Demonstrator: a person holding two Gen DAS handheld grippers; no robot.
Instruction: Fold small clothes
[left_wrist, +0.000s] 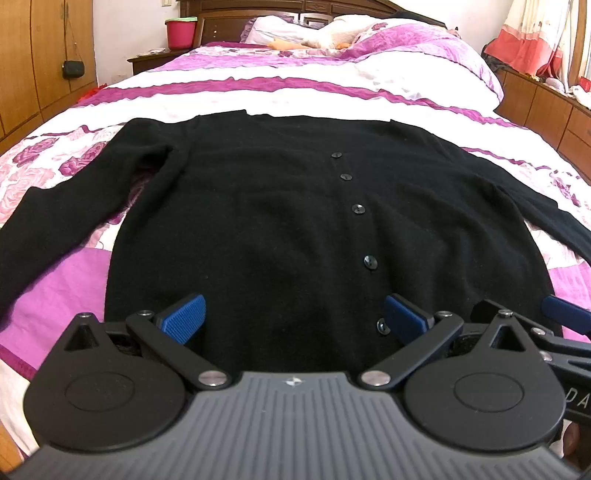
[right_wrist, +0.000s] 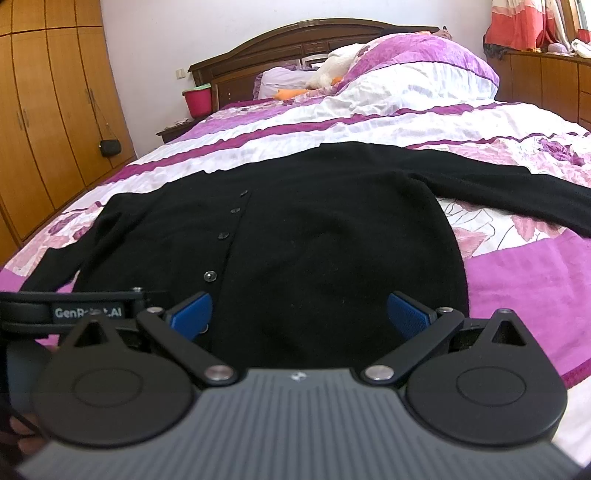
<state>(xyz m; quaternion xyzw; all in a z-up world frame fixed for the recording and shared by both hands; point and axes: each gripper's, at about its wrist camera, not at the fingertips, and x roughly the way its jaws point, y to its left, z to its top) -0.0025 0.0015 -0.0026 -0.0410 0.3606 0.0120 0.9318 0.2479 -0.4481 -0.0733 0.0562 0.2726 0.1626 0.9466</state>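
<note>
A black buttoned cardigan (left_wrist: 266, 206) lies flat on the bed, its hem nearest me and both sleeves spread out to the sides. My left gripper (left_wrist: 293, 314) hovers over the hem, left of the button row, jaws wide open with nothing between the blue pads. My right gripper (right_wrist: 299, 312) hangs over the hem right of the buttons on the same cardigan (right_wrist: 314, 229), also open and empty. In the left wrist view the right gripper's body shows at the right edge.
The bed carries a pink, purple and white floral bedspread (left_wrist: 295, 92), with pillows and a soft toy (right_wrist: 328, 72) by the wooden headboard. A red bucket (left_wrist: 181, 33) stands on a nightstand at left. Wooden wardrobes (right_wrist: 44, 122) line the left wall; a dresser (left_wrist: 546, 107) stands right.
</note>
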